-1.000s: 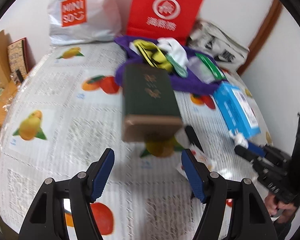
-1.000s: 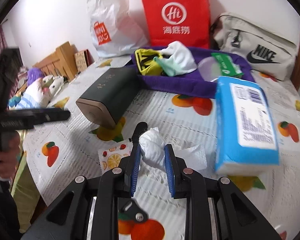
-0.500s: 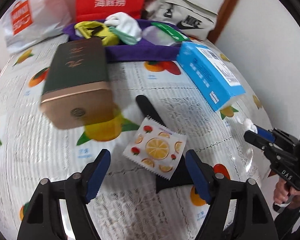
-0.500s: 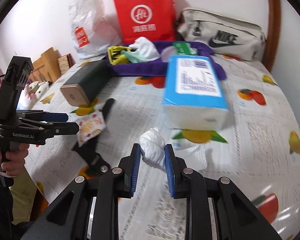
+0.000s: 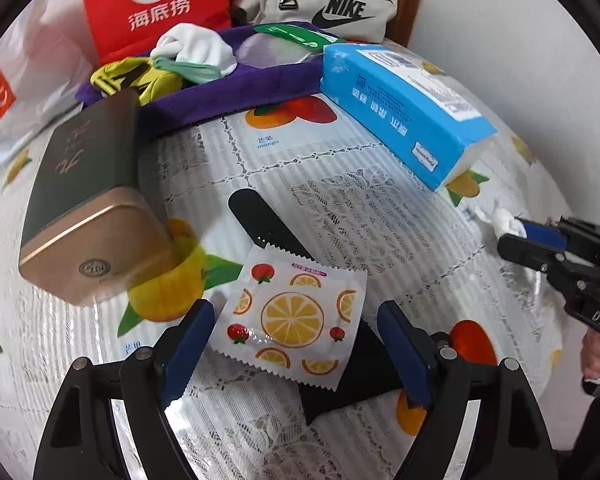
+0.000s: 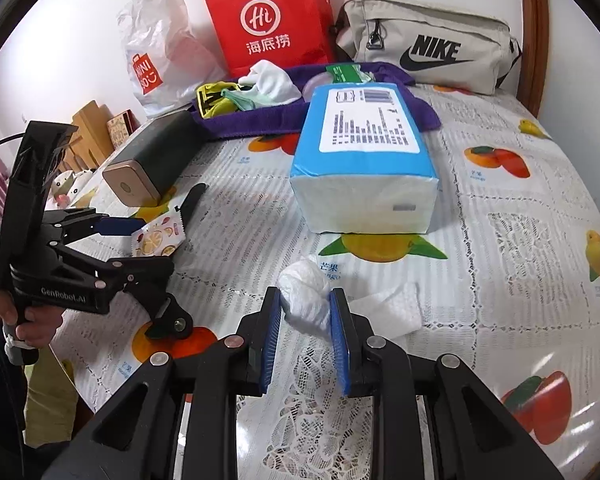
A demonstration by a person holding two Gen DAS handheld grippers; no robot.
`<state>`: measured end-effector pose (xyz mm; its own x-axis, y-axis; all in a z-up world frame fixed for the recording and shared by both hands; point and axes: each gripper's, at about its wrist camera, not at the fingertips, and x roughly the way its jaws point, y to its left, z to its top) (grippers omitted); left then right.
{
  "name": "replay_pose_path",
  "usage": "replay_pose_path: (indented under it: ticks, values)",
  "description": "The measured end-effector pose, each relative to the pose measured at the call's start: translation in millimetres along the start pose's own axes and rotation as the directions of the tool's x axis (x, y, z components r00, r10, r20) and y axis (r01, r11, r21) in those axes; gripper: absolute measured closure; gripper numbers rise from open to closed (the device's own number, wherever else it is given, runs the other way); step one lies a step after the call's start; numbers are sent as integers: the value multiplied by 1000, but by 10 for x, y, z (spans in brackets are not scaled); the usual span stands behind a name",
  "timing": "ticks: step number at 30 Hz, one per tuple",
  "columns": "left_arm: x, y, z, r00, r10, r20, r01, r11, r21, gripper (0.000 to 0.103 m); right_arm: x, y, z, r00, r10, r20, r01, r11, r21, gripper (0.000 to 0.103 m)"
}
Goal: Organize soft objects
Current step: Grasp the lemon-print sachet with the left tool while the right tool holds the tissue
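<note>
I am widening the left gripper (image 5: 294,354), its jaws opening on either side of the fruit-print sachet (image 5: 296,314), not pressing it. The sachet is lying on a black strip (image 5: 260,220) near the green tin (image 5: 88,192). My right gripper (image 6: 305,322) is pinching a crumpled white tissue (image 6: 304,292) just in front of the blue tissue pack (image 6: 364,156).

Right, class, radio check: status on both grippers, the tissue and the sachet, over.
Left gripper jaws opening, astride fruit-print sachet, not gripping. Right gripper shut on crumpled tissue. Black comb lies under sachet; purple tray beyond blue tissue pack.
</note>
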<state>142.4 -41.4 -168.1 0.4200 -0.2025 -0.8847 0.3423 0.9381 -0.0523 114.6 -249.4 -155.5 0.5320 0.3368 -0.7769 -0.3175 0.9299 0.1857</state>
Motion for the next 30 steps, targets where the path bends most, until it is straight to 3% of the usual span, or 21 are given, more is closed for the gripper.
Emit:
replay_pose_path:
  ticks: [3,8,13,14,15,19,22,30]
  values:
    - [8,-13,14,999,31,12,-31,999,10,30,39,-22,-7,1000,2,-9,-2,1000,5,78]
    - [-38,44,36,999,-9,37,10,1000,-23,52,61,-33,-22,1000,4,-15,-4,1000,8,78]
    - [-72,65,7,997,-40,64,43,998,-45,64,69,-19,-26,1000,4,-15,-4,1000,7,78]
    - [-81,52,1,996,-56,69,59,997,-46,79,73,-19,-29,1000,4,-16,-4,1000,6,78]
    - [-91,45,-2,994,-83,69,87,995,-54,83,75,-18,-32,1000,4,-16,-4,1000,6,78]
    - [-78,20,-19,995,-71,74,75,996,-56,85,79,-19,-47,1000,2,-16,-2,1000,10,78]
    - [-94,64,-27,992,-101,78,107,991,-82,94,77,-19,-51,1000,1,-15,-1,1000,8,78]
    - [-284,220,-102,992,-45,116,60,990,-128,99,52,-17,-73,1000,-2,-16,2,1000,14,78]
